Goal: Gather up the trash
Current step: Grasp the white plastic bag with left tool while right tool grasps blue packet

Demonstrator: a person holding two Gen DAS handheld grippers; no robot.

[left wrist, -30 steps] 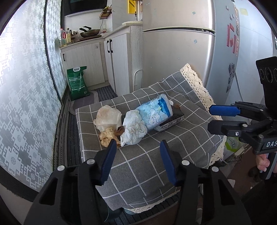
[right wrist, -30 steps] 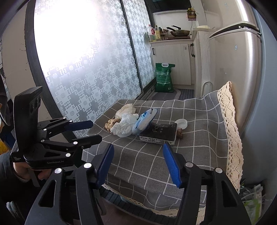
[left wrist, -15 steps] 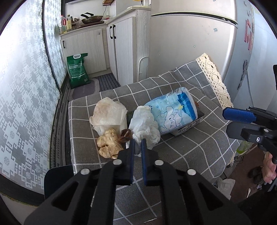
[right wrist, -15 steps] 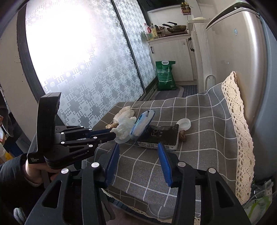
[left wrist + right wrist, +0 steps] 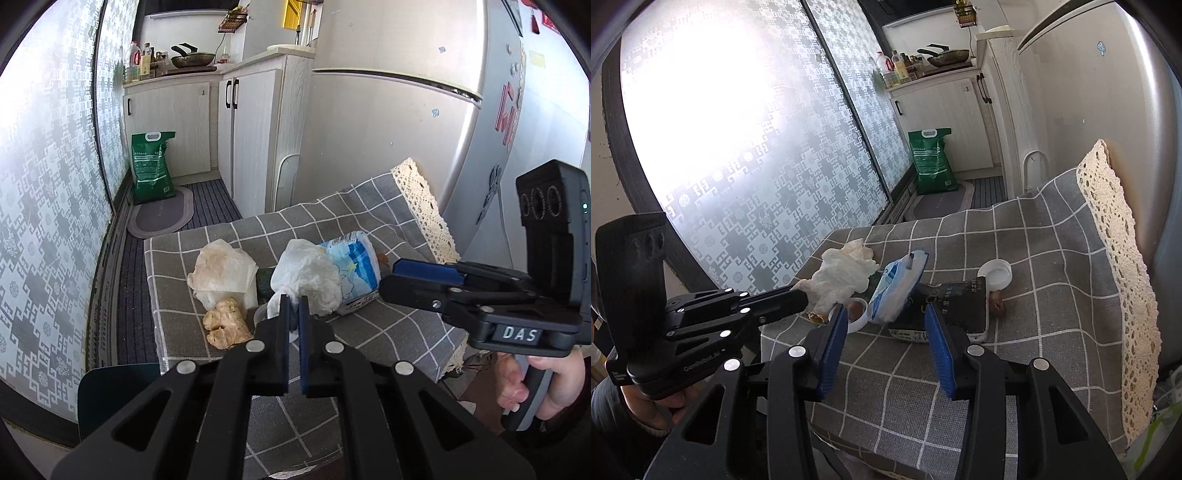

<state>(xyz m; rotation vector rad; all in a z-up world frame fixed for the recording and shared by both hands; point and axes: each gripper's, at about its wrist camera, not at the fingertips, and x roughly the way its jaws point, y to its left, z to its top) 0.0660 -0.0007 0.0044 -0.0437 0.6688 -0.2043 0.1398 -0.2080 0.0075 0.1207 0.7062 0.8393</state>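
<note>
Between left jaws — crumpled tissue [image 5: 306, 273]

Left gripper [image 5: 293, 308] fingers pinched together, right gripper [image 5: 886, 325] fingers parted, both angled downward

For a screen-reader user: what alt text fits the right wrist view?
The left gripper pinches a crumpled white tissue above a grey checked tablecloth. The right gripper, jaws apart and empty, points at a blue-and-white packet.

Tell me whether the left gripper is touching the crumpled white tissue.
Touching. In the right wrist view the left gripper has its fingers shut on the white tissue, which bunches out from their tips, raised above the grey checked cloth.
</note>
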